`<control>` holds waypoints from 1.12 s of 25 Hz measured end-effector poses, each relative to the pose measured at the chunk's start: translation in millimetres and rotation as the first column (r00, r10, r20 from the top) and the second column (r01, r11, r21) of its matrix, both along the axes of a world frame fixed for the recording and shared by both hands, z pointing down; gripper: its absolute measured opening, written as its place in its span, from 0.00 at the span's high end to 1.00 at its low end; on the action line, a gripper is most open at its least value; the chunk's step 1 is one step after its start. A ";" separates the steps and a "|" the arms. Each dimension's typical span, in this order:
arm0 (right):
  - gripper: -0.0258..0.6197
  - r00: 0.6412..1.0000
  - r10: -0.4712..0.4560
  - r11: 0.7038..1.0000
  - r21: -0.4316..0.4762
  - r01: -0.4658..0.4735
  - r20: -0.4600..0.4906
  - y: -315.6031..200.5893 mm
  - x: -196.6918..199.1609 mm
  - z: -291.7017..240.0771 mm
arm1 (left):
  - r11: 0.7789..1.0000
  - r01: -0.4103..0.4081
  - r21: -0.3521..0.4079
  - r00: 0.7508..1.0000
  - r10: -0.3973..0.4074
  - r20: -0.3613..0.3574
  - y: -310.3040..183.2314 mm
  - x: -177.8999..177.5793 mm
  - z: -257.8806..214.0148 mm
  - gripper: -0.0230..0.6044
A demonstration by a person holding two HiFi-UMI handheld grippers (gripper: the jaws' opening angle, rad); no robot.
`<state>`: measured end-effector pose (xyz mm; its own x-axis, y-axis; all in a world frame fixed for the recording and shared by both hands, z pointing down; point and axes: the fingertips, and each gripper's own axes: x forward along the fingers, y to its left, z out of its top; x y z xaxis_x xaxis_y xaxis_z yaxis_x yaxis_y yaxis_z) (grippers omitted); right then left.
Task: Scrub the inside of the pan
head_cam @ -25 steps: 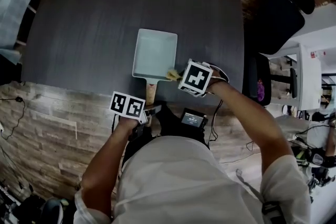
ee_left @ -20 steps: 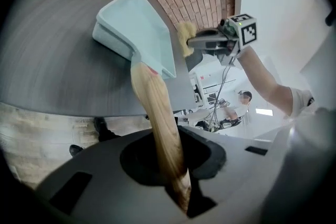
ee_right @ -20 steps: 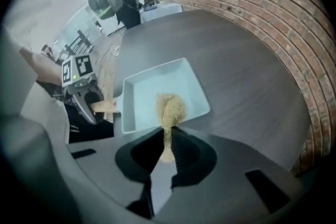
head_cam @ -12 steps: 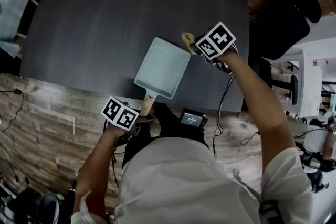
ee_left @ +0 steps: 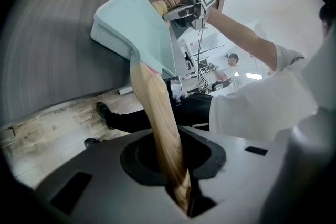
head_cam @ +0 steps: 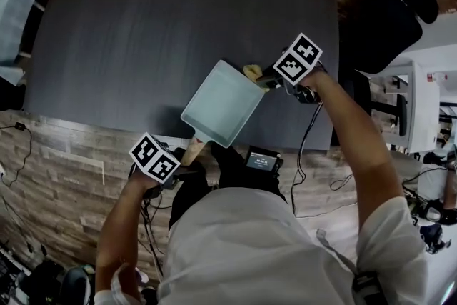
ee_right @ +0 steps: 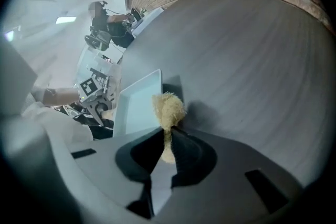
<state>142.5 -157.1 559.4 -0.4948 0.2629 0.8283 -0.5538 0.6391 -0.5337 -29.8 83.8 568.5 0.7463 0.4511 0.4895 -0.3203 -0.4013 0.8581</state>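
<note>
Pan [head_cam: 220, 105] seemingly empty, left gripper [ee_left: 184, 198] fingers clamped on handle [ee_left: 156, 115]; right gripper [ee_right: 167, 148] pinching scrubber [ee_right: 168, 107]

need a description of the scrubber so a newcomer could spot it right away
Start at the big dark table and find the pale blue square pan, held tilted near its front edge. By the pan's far corner, the right gripper pinches the scrubber. It is the only tan, fuzzy tuft there, far smaller than the smooth pan.

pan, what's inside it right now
The pan shows a bare pale interior; nothing lies in it. The fibrous scrubber, pinched in the right gripper, sits at the far rim. The corner beneath it is covered.
</note>
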 end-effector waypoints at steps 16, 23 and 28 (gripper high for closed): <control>0.89 0.997 0.043 0.996 -0.087 -0.037 0.065 -29.7 -30.6 -1.5 | 0.993 -0.116 0.036 0.991 0.113 0.066 -2.5 2.3 5.0 0.85; 0.89 0.998 0.023 0.998 -0.056 -0.020 0.061 -53.7 -50.3 -4.6 | 0.990 -0.137 0.041 0.988 0.133 0.078 -5.3 5.0 2.8 0.85; 0.89 0.999 -0.033 0.999 -0.025 0.034 0.026 -64.8 -64.4 -2.7 | 0.992 -0.118 0.033 0.990 0.115 0.079 -6.9 6.1 4.5 0.85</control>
<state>78.1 -221.9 556.7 -0.5064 0.3003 0.8083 -0.5184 0.6430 -0.5637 -23.8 77.0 572.9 0.6494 0.5125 0.5619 -0.3341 -0.4714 0.8162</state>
